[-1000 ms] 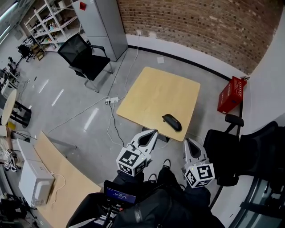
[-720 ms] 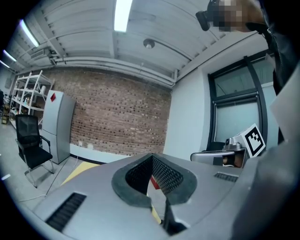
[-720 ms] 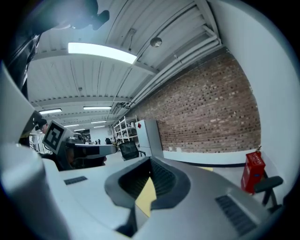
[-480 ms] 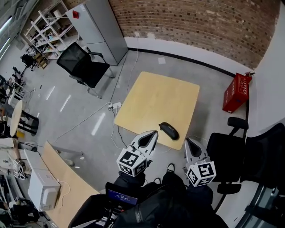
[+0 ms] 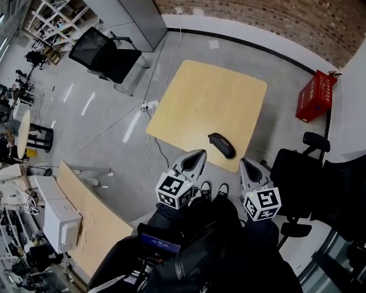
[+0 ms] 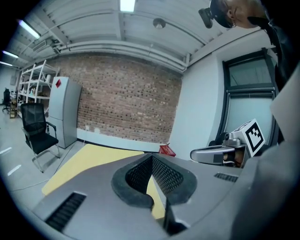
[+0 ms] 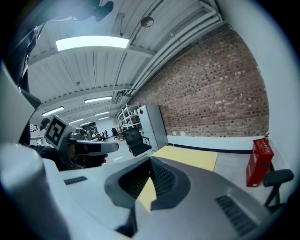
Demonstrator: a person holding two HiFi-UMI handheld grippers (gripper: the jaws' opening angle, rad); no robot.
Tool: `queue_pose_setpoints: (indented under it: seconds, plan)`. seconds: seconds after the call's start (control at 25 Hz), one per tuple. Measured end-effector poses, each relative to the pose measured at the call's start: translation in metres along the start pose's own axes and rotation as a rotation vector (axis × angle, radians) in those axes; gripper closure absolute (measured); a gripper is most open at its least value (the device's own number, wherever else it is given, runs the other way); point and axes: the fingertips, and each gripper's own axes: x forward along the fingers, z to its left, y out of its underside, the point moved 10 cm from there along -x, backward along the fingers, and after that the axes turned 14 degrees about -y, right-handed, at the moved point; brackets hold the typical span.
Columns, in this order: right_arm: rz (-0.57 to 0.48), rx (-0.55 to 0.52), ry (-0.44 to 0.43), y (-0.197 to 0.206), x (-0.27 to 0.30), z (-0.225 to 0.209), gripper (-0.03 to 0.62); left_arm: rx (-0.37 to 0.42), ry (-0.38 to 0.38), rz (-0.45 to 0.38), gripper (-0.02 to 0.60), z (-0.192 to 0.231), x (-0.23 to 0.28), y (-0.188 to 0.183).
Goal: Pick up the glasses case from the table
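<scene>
Two grippers, both w/ jaws pressed together and nothing in them: left gripper (image 5: 198, 153) & right gripper (image 5: 244, 162) hang just off the table's (image 5: 200, 97) near edge, and the black glasses case (image 5: 221, 145) lies on it by that edge, btw the two, untouched.

light: bright, even, ceiling lamps (image 6: 126, 4) | edges: fisheye-bent, dark-vignetted | focus: sharp
</scene>
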Motion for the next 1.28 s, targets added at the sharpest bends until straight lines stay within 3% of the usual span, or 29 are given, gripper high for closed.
queue_pose_setpoints:
  seconds: [0.4,0.76,1.12,1.28]
  plan:
    - [0.245,0.048,0.009,0.053,0.066,-0.051,0.591,-0.087,-0.011,0.211,0.583,0.034,0.051,0.063]
    - [0.471,0.033,-0.025,0.103,0.127,-0.082,0.586,-0.135,-0.021,0.347,0.582,0.067,0.089,0.109]
    - [0.624,0.024,-0.042,0.134,0.165,-0.105,0.467,-0.18,-0.026,0.445,0.581,0.085,0.102,0.139]
    - [0.698,0.022,-0.042,0.149,0.177,-0.117,0.35,-0.192,-0.024,0.48,0.582,0.089,0.104,0.151]
